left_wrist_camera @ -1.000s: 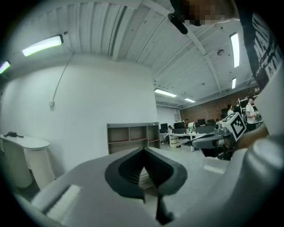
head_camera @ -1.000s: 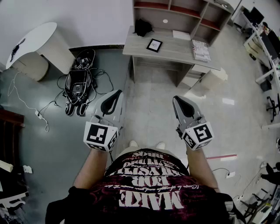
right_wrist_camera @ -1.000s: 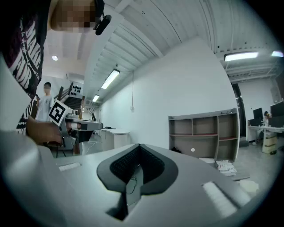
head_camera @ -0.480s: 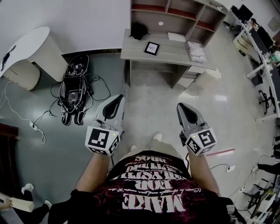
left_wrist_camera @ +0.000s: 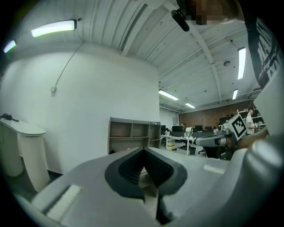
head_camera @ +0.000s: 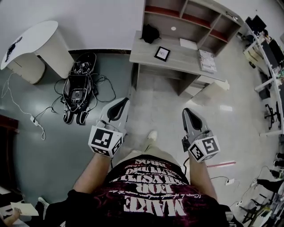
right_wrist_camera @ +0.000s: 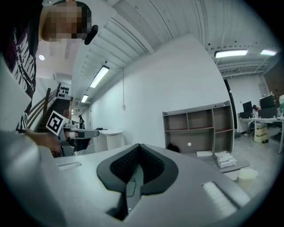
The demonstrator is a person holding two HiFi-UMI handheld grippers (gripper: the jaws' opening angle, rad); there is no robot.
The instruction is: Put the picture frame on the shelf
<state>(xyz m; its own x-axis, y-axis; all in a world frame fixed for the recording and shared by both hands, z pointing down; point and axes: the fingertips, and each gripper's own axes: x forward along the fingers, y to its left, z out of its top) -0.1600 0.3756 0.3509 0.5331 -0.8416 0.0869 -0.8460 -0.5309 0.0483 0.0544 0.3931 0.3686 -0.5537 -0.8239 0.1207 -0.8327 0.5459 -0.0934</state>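
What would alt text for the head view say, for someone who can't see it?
Seen from above, a person holds a left gripper and a right gripper, both shut and empty, out toward a desk. A picture frame sits on the desk, in front of its shelf.

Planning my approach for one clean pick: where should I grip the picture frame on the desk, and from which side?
Probably pinch the picture frame by its black border on the edge nearest you, coming from the open front of the desk, since the shelf walls off the back. It seems to lie flat, so only a slim edge offers. The right gripper, now shut, must open first.
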